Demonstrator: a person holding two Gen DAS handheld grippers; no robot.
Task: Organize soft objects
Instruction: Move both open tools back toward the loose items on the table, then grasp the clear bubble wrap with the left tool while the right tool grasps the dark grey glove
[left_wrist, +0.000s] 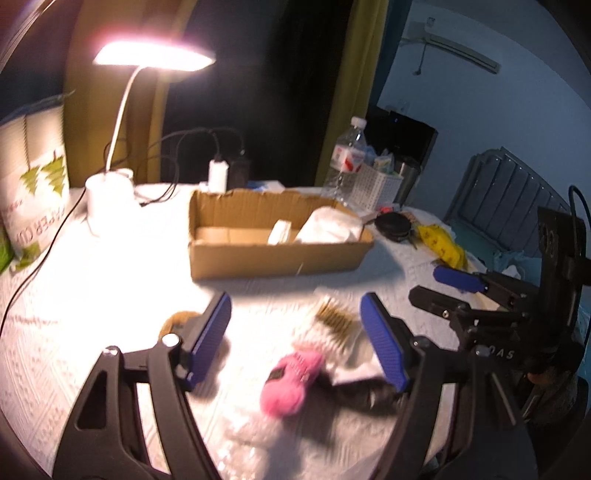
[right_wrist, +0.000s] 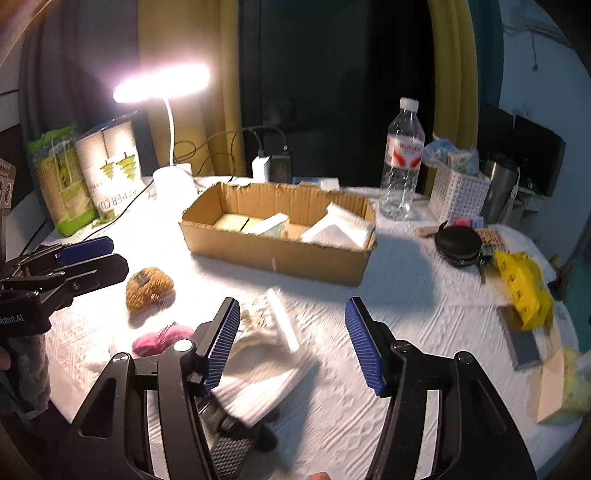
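Both grippers were released, nothing held. Left gripper (left_wrist: 295, 339) hung over the pink plush (left_wrist: 291, 382) on the tablecloth (left_wrist: 110, 314), near the table's front edge, well apart from the cardboard box (right_wrist: 273, 254). Right gripper (right_wrist: 291, 347) sat over the white folded cloth (right_wrist: 266, 369) next to it. Risk: the pink plush touched a dark item (left_wrist: 365, 397) and lay on crinkly plastic (left_wrist: 266, 439), so a jaw closing there could snag either and drag it along. Plush's long axis ran diagonally, lower-left to upper-right in the left wrist view, oblique to the jaw gap; probably needs a wrist roll first.
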